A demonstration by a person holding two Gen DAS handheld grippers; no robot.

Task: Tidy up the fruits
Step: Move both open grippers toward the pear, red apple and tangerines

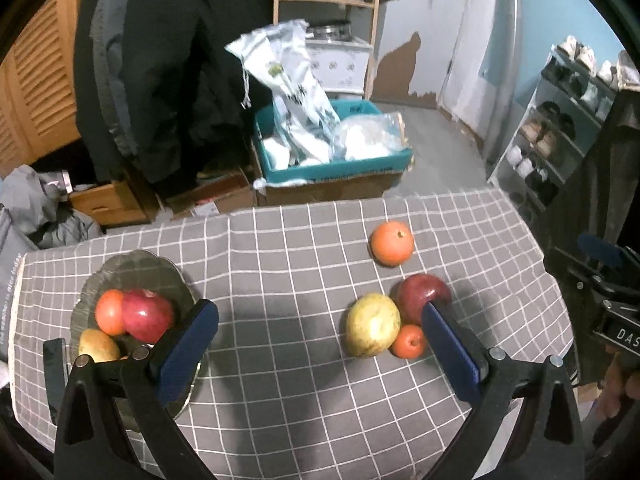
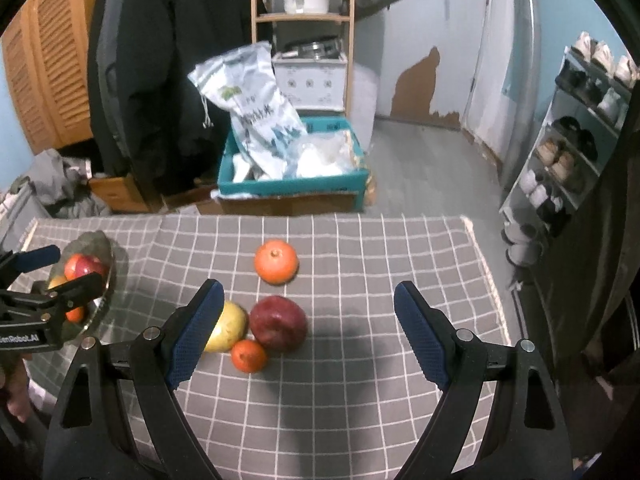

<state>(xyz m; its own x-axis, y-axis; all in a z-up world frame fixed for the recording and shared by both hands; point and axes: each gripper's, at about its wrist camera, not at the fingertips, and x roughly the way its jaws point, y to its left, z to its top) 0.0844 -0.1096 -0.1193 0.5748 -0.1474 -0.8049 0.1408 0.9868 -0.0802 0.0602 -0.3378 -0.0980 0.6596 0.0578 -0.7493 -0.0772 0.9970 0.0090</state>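
Both sets of jaws stand wide apart and hold nothing. The left gripper (image 1: pixel 320 316) hovers above the counter (image 1: pixel 288 248), which wears a grey cloth with a white grid. Just beyond its left blue pad sits a glass plate (image 1: pixel 120 268) with a red apple (image 1: pixel 147 315), an orange fruit (image 1: pixel 109 312) and a yellowish pear (image 1: pixel 98 346) touching one another.

The right gripper (image 2: pixel 309 300) has four loose fruits ahead of it. A dark red apple (image 2: pixel 279 323) lies between its jaws, nearer the left pad. A yellow-green pear (image 2: pixel 228 326) touches that apple and is partly hidden behind the left pad; its long axis runs roughly toward the jaws, tilted left. A small tangerine (image 2: pixel 248 356) sits nearest, touching both. A larger orange (image 2: pixel 276 261) rests apart, farther out, stem end up.
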